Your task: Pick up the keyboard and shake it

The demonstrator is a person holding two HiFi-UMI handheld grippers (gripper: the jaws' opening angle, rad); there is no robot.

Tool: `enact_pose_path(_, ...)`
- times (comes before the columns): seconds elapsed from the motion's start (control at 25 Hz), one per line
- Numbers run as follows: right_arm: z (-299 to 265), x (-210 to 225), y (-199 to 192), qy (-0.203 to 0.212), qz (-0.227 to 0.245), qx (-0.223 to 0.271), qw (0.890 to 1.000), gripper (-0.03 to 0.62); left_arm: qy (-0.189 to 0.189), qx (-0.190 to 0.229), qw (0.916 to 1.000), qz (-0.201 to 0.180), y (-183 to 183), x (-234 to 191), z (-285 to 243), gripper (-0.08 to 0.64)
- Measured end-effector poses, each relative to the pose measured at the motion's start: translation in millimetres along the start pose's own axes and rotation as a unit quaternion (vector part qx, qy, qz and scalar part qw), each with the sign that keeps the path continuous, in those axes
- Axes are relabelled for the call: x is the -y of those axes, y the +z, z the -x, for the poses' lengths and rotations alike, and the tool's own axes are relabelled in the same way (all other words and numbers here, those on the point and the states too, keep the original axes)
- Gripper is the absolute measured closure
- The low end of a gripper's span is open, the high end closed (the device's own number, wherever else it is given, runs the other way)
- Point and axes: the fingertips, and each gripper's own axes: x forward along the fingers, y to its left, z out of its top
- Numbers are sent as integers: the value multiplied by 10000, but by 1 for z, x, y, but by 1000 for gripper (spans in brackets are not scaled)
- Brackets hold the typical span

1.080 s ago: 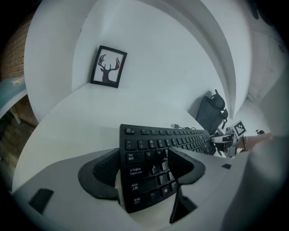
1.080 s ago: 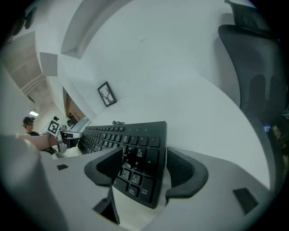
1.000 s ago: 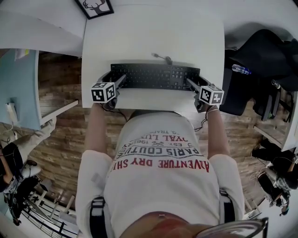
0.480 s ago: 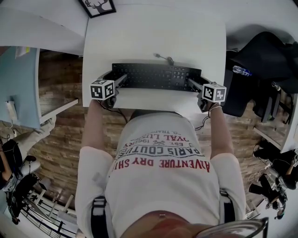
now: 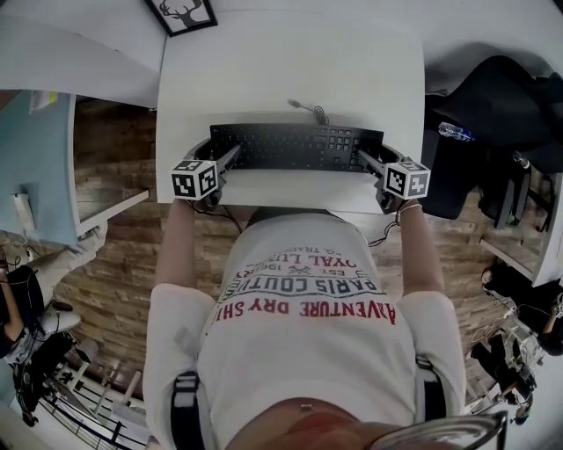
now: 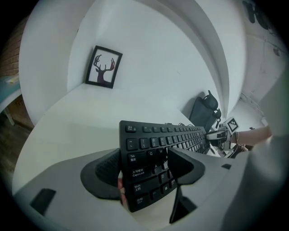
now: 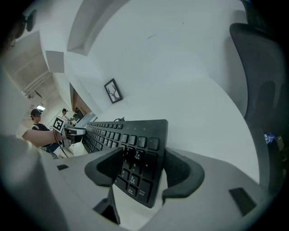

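You've got the keyboard clamped at both ends, left gripper on the Tab side and right gripper on the numpad, long axis running straight between them, maybe barely clear of the desk.

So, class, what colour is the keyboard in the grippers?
Black, with white key lettering; the keyboard shows best in the left gripper view.

White table w/ framed deer pic at far-left corner; water bottle by black chair at right; wood floor.
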Motion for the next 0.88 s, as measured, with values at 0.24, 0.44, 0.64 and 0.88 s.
enact_pose_path(0.24, 22, -12, 47, -18, 477, 636, 9968, 298, 10, 575, 9973, -450, 52, 11, 18, 235)
enact_pose_path(0.44, 50, -26, 111, -151, 1184, 1341, 9838, 301, 16, 1368, 9848, -1069, 126, 26, 45, 235)
enact_pose_path(0.64, 87, -37, 163, -330, 1695, 1993, 9646, 302, -30, 2223, 9595, -1730, 187, 56, 77, 235)
enact_pose_path(0.88, 129, -52, 198, -573, 2310, 2767, 9310, 302, -85, 2833, 9322, -2252, 221, 84, 107, 235)
